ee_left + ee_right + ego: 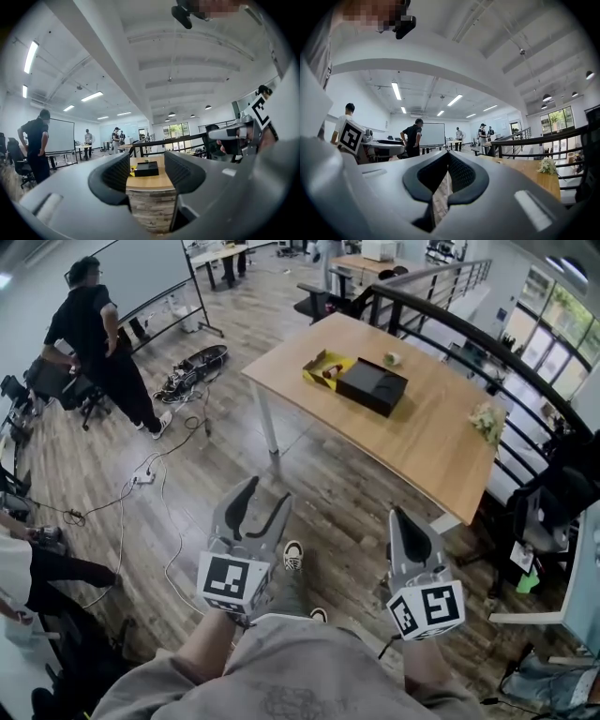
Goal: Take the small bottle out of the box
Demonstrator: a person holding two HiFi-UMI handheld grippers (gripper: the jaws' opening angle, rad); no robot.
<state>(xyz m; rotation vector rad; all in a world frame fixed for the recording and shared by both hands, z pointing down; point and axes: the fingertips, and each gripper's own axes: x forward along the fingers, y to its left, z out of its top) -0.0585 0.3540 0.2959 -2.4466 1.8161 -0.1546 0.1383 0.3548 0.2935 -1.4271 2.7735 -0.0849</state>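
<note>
A wooden table (441, 442) stands a few steps ahead, at the upper right of the head view. On it lie a flat black box (372, 385) and, beside it, an open yellow box (322, 368) with a small reddish thing inside, too small to identify. Both grippers are held low over the floor, well short of the table. My left gripper (265, 495) is open and empty; in the left gripper view (147, 173) the black box (146, 168) shows far off between its jaws. My right gripper (405, 519) has its fingertips together, with nothing in them (447, 159).
A person in black (98, 334) stands at the upper left near a whiteboard (141, 273). Cables and a power strip (145, 477) lie on the wooden floor. A dark railing (469, 329) runs behind the table. White flowers (487, 420) sit at the table's right edge.
</note>
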